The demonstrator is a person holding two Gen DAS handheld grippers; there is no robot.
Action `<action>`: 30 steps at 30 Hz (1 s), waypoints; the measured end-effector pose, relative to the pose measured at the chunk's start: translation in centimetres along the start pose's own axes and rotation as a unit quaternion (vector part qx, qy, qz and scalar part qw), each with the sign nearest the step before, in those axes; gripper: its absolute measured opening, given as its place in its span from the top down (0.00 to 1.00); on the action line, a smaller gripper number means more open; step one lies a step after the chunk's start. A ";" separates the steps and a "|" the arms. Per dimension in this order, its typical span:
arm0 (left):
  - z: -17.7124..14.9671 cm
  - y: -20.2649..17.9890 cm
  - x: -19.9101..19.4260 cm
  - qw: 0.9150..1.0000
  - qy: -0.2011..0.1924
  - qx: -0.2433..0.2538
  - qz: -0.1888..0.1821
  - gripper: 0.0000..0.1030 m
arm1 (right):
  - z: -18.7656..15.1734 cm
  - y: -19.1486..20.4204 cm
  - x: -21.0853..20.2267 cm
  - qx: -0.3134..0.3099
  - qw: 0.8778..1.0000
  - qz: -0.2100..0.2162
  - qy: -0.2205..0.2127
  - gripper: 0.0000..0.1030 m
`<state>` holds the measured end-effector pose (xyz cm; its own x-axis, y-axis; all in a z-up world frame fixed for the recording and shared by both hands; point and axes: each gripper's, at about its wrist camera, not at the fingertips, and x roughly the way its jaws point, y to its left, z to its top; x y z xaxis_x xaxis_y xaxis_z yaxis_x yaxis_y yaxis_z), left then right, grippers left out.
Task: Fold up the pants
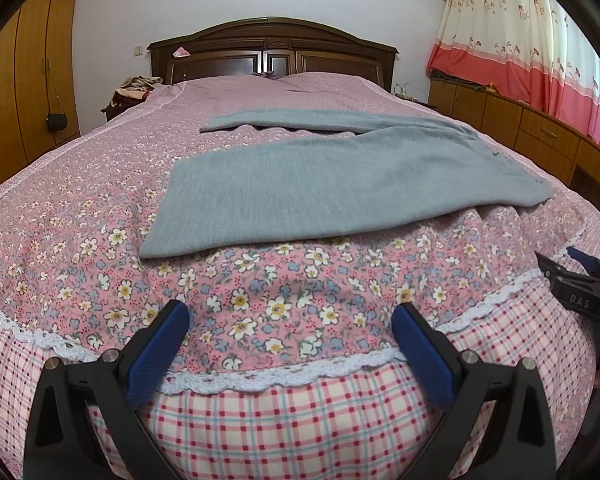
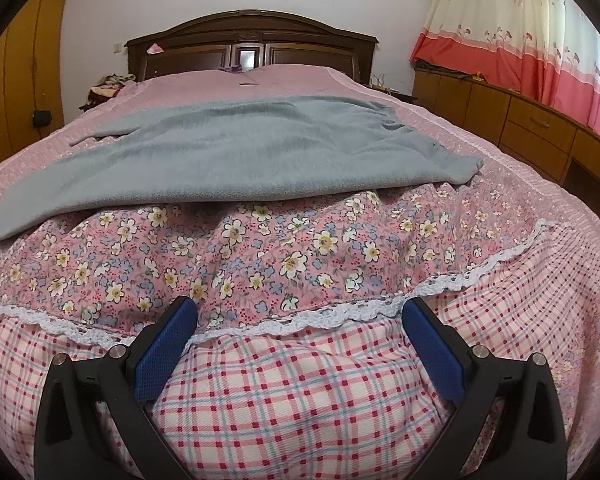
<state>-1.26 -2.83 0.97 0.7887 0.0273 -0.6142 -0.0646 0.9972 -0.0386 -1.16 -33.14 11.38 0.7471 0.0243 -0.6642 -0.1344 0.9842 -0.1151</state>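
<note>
Grey, soft-looking knit pants (image 1: 340,184) lie spread flat on the bed, ahead of both grippers and apart from them. The two legs run off toward the left, split into a narrow V, the nearer leg broad and smooth with a straight cut hem, the farther one thin and partly tucked behind it. The waist end sits to the right, slightly bunched, its corner drooping over a ridge in the cover. From the right wrist view the same pants (image 2: 240,152) look fuzzy and matte, with small gathers near the waistband.

Under them is a pink cotton bedspread (image 1: 80,208) printed with small white, yellow and blue flowers, rumpled into soft folds just in front of the fingers. A white lace trim (image 1: 260,376) runs across it right between the fingertips, and below that the cloth changes to a red-and-blue check on cream.

The left gripper (image 1: 290,320) hovers low over the bed's near edge, its blue textured pads (image 1: 156,348) spread wide with nothing between them. The right gripper (image 2: 300,316) is the same: fingers wide apart, holding nothing, over the lace line.

Beyond the pants stands a dark glossy wooden headboard (image 1: 272,52).
</note>
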 end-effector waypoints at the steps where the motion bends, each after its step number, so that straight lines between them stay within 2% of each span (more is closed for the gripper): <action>1: 0.0 0.0 0.0 1.000 0.000 0.001 0.001 0.00 | 0.0 0.0 0.0 0.000 1.000 0.000 0.000 0.00; 30: -0.2 -0.3 0.0 1.000 -0.001 0.001 0.000 0.00 | -0.2 -0.3 -0.2 0.000 1.000 0.004 -0.003 0.00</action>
<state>-1.37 -3.15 0.88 0.7897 0.0276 -0.6128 -0.0638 0.9973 -0.0372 -1.38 -33.46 11.37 0.7499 0.0323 -0.6608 -0.1391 0.9842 -0.1097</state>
